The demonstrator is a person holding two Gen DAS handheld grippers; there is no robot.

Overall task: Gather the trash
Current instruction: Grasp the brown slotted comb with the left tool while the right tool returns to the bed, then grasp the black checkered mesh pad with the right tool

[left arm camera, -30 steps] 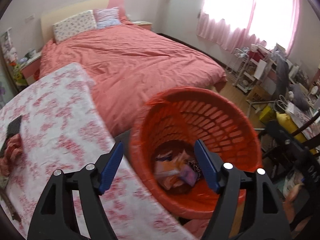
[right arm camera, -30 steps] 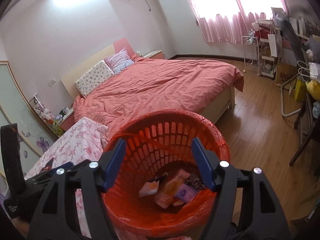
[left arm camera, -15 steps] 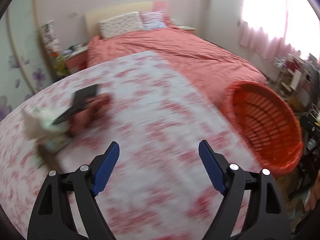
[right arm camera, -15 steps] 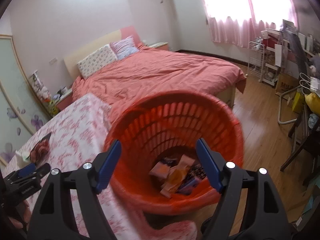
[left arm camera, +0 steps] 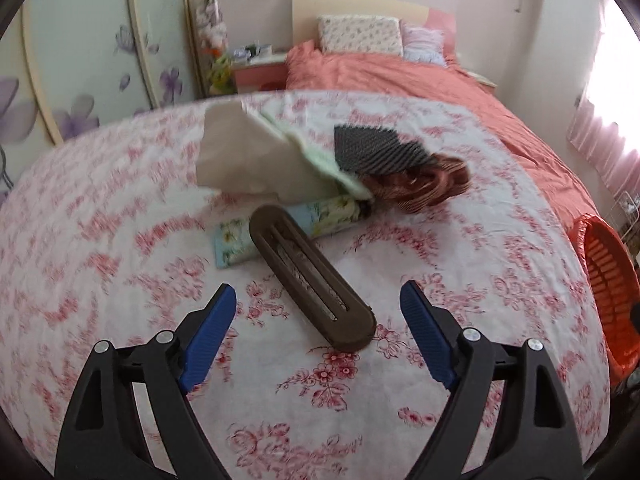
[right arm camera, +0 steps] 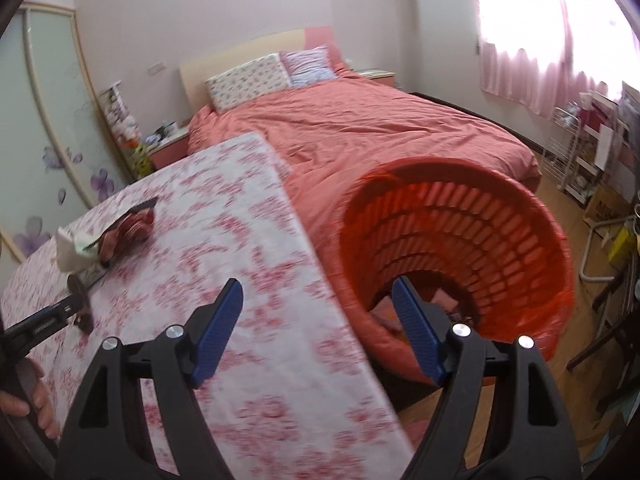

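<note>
1. My left fingers [left arm camera: 318, 312] stand wide apart with nothing between them; they have just been spreading further. They hang over the flowered tabletop [left arm camera: 460, 264], tilted down at it.
2. Nearest thing, dead ahead at twelve o'clock of the left fingers: a long brown slotted piece [left arm camera: 310, 278], lying flat, its rounded near end just short of my fingertips. It looks stiff and hard, so I judge a pinch across its narrow width would hold.
3. Beyond it, still around twelve: a flowery packet [left arm camera: 280, 226] lying flat, with a crumpled beige paper [left arm camera: 248, 156] over it. Paper that loose should be light and soft, and will crush rather than slip; take a bunched fold.
4. At one o'clock of the pile: a dark mesh piece [left arm camera: 370, 148] on a reddish striped wrapper [left arm camera: 424, 182]. Both look thin and light.
5. My right fingers [right arm camera: 318, 328] are also spread and hold nothing, poised over the tabletop's right edge [right arm camera: 304, 232].
6. At two o'clock of them sits the orange basket [right arm camera: 520, 216], mouth open, some scraps in the bottom. It stands just beside that edge.
7. Room: bare cloth all round the pile, so the approach is free. The bed [right arm camera: 380, 128] lies beyond.
</note>
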